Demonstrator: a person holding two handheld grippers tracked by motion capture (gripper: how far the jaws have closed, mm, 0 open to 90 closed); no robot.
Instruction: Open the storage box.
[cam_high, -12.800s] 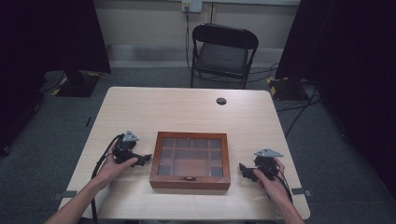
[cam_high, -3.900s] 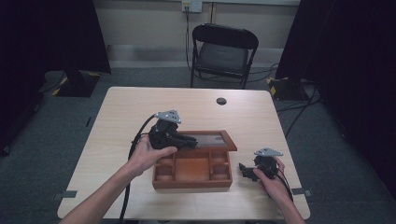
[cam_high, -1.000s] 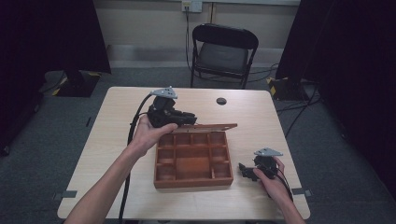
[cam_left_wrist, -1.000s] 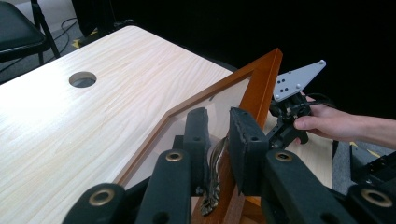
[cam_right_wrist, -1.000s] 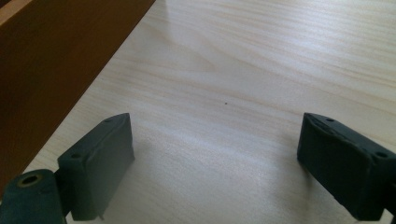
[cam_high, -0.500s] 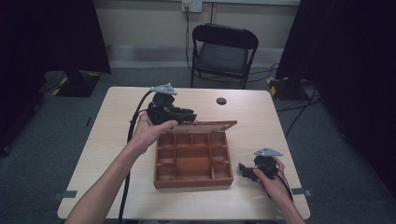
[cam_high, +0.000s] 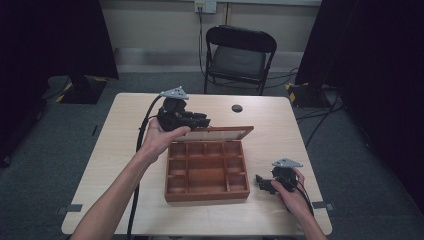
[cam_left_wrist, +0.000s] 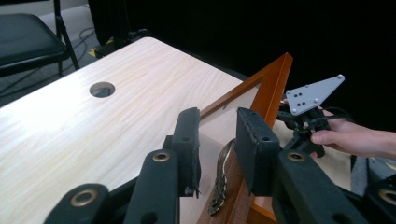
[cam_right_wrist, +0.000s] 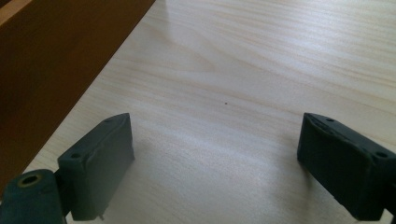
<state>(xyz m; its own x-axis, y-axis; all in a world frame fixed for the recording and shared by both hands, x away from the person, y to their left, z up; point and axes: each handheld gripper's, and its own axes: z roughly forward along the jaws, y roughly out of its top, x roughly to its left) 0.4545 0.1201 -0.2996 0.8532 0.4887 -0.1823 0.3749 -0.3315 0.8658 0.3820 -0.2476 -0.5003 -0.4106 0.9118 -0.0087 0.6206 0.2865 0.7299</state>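
A: So where's the wooden box (cam_high: 207, 170) sitting?

B: Dead centre of the table (cam_high: 125, 150) in the high view, compartments showing, lid (cam_high: 215, 134) swung up and standing along its far edge.

A: And the left gripper (cam_high: 200, 120)?

B: Upper middle of the frame, right at that lid. In the left gripper view its jaws sit narrowly apart on either side of the lid's frame, with a metal clasp (cam_left_wrist: 223, 179) hanging between them. Can't tell if they actually pinch it.

A: Right gripper (cam_high: 264, 183)?

B: Lower right, just beside the box on bare tabletop, jaws spread wide, holding nothing.
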